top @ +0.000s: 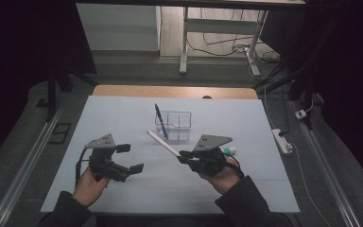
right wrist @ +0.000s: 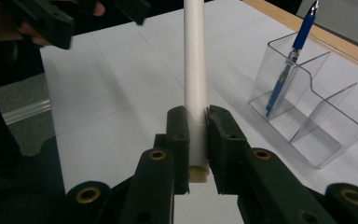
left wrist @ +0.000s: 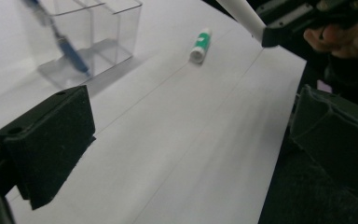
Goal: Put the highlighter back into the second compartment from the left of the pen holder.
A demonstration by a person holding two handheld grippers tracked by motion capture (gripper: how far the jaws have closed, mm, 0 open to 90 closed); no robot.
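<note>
Now the white-covered tabletop (top: pixel 123 189) carries a clear organizer (top: pixel 176 122) at its middle with a blue pen (top: pixel 160 120) leaning in its left compartment. Right tongs (right wrist: pixel 196 135) pinch the white tube (right wrist: pixel 195 60) by one end, long axis aimed up-left, tip just short of the organizer. Left tongs (top: pixel 130 158) stand wide, farther off, and a green-white stick (left wrist: pixel 200 44) lies beside the right hand.

A white tube (right wrist: pixel 196 70) is clamped between the pads of the right gripper (right wrist: pixel 197 140) — it is pointed up and away. Right of the tube, a blue pen (right wrist: pixel 291 58) is leaned inside a clear organiser (right wrist: pixel 326 126) — well apart from the tube.
</note>
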